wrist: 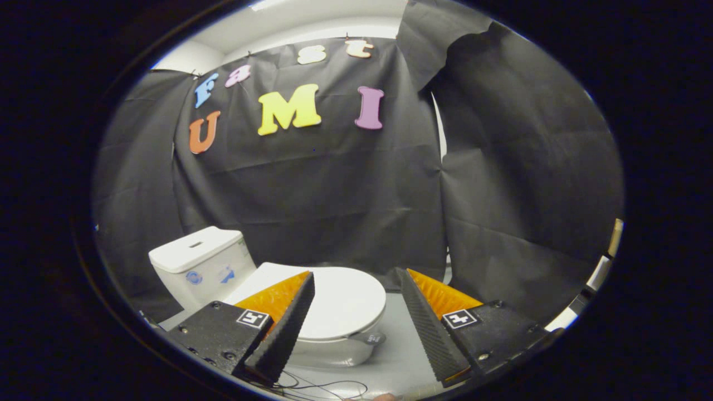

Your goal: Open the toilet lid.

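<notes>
Currently the gripper is spread wide, grasping nothing, the closed lid at 12 o'clock; a high approach risks missing its rim.

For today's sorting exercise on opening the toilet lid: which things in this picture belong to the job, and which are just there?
Belong to the job:
- lid, shut on the toilet bowl
- tool, fingers open, lid just ahead between them

Just there:
- tank behind the lid
- thin wires on the floor
- black cloth wall
</notes>
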The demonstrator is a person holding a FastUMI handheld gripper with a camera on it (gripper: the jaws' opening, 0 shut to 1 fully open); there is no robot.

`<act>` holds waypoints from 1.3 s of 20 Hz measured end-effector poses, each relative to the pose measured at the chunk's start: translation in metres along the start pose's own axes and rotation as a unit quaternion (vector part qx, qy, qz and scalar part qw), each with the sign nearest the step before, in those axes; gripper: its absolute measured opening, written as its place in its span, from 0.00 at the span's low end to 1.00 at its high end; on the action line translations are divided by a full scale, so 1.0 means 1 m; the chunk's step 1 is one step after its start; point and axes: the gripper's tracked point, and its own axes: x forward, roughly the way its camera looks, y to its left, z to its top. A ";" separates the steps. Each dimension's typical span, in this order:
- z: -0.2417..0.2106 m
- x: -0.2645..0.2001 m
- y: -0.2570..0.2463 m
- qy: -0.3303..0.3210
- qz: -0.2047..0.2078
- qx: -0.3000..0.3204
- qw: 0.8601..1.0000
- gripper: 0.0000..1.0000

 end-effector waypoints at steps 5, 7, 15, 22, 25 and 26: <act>-0.034 0.013 -0.014 0.076 -0.006 0.064 0.995 0.98; -0.043 0.025 -0.015 0.088 -0.012 0.069 0.994 0.98; -0.093 0.071 -0.004 0.165 0.026 0.130 0.977 0.96; -0.155 0.098 -0.033 0.248 0.010 0.222 0.943 0.95; -0.162 0.102 -0.032 0.257 0.022 0.292 0.921 0.95; -0.164 0.100 -0.025 0.263 0.032 0.318 0.910 0.94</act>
